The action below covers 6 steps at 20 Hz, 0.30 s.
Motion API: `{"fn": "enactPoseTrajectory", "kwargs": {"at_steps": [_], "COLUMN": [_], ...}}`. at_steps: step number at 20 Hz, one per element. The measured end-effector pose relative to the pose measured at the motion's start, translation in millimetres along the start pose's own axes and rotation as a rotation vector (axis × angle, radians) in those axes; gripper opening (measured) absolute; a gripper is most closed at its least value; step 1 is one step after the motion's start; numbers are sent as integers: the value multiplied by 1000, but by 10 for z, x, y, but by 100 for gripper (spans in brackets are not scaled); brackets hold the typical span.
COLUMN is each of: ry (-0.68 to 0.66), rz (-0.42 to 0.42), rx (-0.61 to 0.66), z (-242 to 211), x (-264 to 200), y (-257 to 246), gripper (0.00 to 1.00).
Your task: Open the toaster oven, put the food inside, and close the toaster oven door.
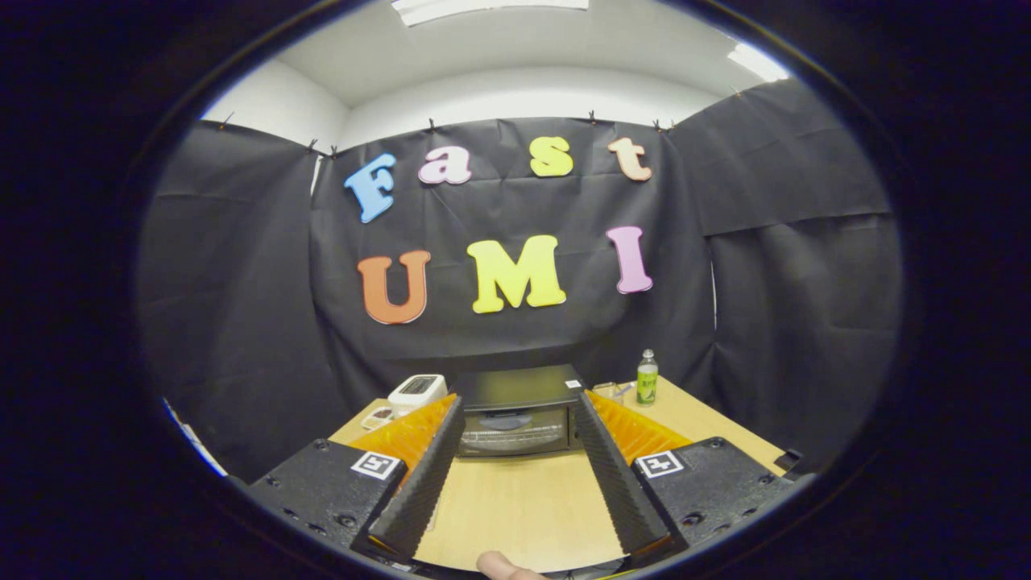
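Off to the left, past the left finger, a white boxy appliance (pixel 417 391) sits on the wooden table (pixel 523 499), with a small clear packet (pixel 377 418) just in front of it that could be the food, though it is too small to be sure.

In the middle stands the toaster oven (pixel 517 411), dark and squat, at the back of the table against the black cloth. Its door is closed, the glass front facing the gripper (pixel 518 417). The oven lies dead ahead, framed in the gap between the two fingers and well beyond their tips, its long side running crosswise to them. The fingers are spread wide and hold nothing. A fingertip (pixel 503 565) of the person holding the tool pokes in below, near the table's close edge.

To the right, beyond the right finger, a small clear container (pixel 610 392) and a green bottle (pixel 647 378) stand beside the oven.

I'd say nothing has begun: the door needs opening first, which calls for a straight push forward toward its top edge, where the handle seems to be.
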<state>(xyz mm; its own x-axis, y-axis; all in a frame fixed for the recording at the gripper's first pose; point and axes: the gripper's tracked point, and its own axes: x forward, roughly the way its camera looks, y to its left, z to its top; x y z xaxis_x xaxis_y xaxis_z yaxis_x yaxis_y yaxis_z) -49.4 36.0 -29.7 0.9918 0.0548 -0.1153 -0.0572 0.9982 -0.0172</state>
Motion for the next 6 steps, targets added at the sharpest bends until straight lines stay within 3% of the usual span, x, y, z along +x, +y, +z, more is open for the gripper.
{"fn": "enactPoseTrajectory", "kwargs": {"at_steps": [6], "ry": [4], "rz": [18], "rx": [-20], "z": [-12], "x": [-6], "y": [83], "gripper": [91]}}
